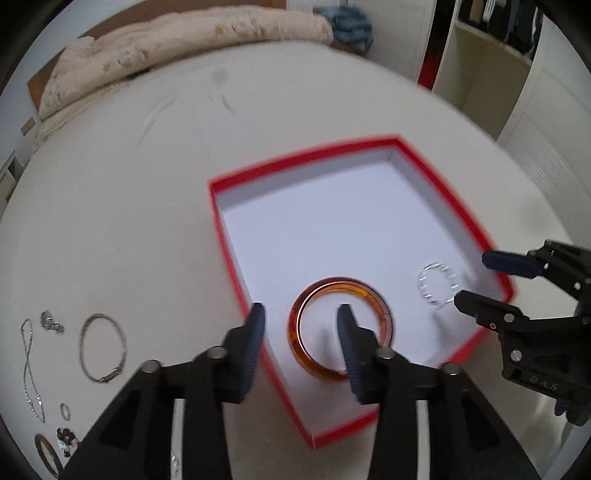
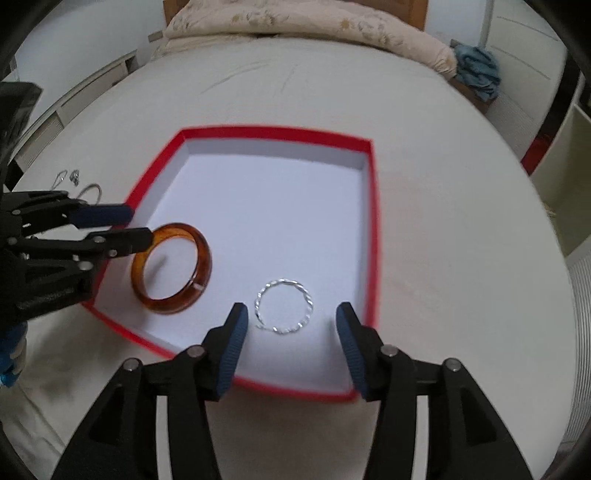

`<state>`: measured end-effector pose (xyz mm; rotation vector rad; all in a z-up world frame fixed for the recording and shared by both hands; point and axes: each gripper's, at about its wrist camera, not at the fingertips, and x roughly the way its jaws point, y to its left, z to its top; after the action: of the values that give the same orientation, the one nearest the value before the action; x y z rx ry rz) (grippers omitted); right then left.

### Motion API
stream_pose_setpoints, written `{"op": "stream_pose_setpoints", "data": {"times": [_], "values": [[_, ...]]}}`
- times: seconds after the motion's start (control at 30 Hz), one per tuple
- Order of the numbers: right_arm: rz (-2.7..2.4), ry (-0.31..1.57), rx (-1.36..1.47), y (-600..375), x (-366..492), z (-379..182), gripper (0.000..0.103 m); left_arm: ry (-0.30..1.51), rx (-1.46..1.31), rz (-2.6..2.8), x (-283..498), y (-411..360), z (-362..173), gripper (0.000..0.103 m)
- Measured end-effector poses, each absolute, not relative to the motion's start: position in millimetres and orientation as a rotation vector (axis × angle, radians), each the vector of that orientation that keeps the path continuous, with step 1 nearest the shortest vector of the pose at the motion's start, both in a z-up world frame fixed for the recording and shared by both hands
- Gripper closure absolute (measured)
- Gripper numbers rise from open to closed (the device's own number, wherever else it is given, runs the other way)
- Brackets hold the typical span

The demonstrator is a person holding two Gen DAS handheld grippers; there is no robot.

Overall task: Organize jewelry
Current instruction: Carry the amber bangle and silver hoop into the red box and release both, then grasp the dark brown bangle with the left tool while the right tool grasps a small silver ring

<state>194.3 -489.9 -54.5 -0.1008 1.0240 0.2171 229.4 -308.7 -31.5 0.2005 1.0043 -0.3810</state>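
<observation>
On the body of the right tool, seen from the left wrist view, there are some pale embossed letters, but they are too blurred to read. I see no other writing on the box or the jewelry.

A shallow red box (image 2: 373,236) with a white inside lies on the bed (image 2: 443,258). Inside it lie two pieces: an amber bangle (image 2: 171,267) near the left side, flat on the bottom, and a thin twisted silver bracelet (image 2: 283,306) near the front wall, well apart from the bangle.

The left tool (image 1: 301,332) is wide open and holds nothing. One of its fingers (image 1: 255,339) is over the left wall of the box, and the other is above the inner part of the bangle. I cannot tell if this finger touches the bangle.

The right tool (image 2: 290,332) is also wide open and empty. It stands over the front of the box, with the silver bracelet between its two fingers (image 2: 232,339) but not touching them.

Outside the box, on the bed to the left, more jewelry lies: a thin silver bangle (image 1: 102,347), a chain necklace (image 1: 29,369), a small ring (image 1: 65,410), a small silver piece (image 1: 50,320) and a dark hoop (image 1: 46,454) at the edge of the view.

At the head of the bed there is a cream quilt (image 2: 314,26), folded, and beside it a blue cloth (image 2: 476,70).
</observation>
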Motion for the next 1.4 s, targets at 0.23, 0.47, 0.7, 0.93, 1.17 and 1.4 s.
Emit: {"op": "stream_pose_setpoints", "data": {"times": [0.23, 0.47, 0.7, 0.93, 1.17, 1.4], "values": [[0.232, 0.921, -0.024, -478.4, 140.7, 6.3, 0.055, 0.921, 0.145, -0.357, 173.6, -226.2, 32.0, 0.058], [0.325, 0.819, 0.009, -418.9, 79.7, 52.8, 0.055, 0.868, 0.121, -0.149, 122.0, -110.6, 82.7, 0.053], [0.401, 0.750, 0.012, -357.0, 32.8, 76.3, 0.055, 0.832, 0.039, 0.027, 62.5, 8.9, 104.5, 0.050], [0.467, 0.748, -0.026, -304.2, 19.8, 76.2, 0.056, 0.830, 0.003, 0.105, 30.4, 71.0, 83.9, 0.050], [0.573, 0.828, -0.094, -254.2, 47.0, 32.1, 0.061, 0.906, -0.110, 0.160, 42.2, 112.4, 33.1, 0.050], [0.645, 0.912, -0.119, -223.4, 87.3, -18.9, 0.063, 0.971, -0.127, 0.212, 70.8, 124.1, -11.2, 0.050]]}}
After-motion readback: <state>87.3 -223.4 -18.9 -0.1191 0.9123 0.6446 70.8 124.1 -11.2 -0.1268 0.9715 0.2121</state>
